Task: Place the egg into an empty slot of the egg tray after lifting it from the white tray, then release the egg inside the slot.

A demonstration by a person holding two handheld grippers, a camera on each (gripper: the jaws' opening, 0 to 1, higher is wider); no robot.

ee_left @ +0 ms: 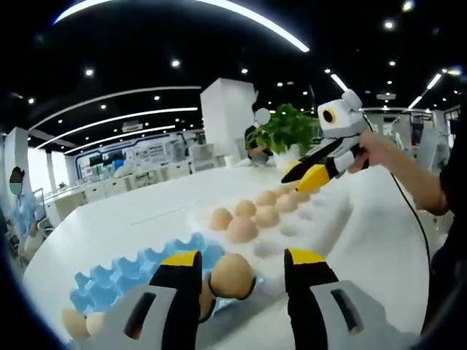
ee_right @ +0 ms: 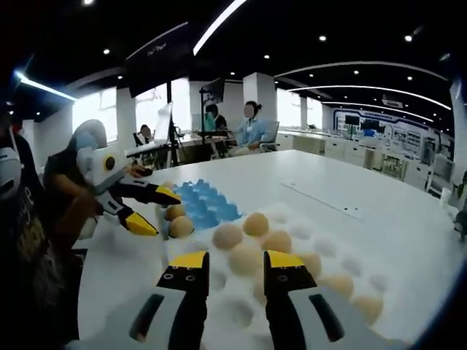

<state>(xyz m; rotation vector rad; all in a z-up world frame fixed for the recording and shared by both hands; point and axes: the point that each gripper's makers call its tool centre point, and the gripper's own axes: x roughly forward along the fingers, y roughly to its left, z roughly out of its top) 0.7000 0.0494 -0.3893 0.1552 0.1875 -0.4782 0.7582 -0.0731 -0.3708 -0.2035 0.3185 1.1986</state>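
Blue egg tray [ee_left: 139, 271] with light brown eggs [ee_left: 232, 275] in it. White tray [ee_right: 321, 240] holding more light brown eggs [ee_right: 255, 224], some paler. White table [ee_left: 131, 219] all around. Left gripper [ee_left: 241, 271] grey with black jaws and yellow tips. Right gripper [ee_right: 232, 268] the same: grey, black, yellow tips. Green leafy plant [ee_left: 288, 127] far back. Black ceiling [ee_left: 182, 36] with white strip lights and small white dots.

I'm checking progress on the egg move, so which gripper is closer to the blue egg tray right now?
Left. The left gripper is over the blue egg tray; the right gripper is over the white tray, farther away.
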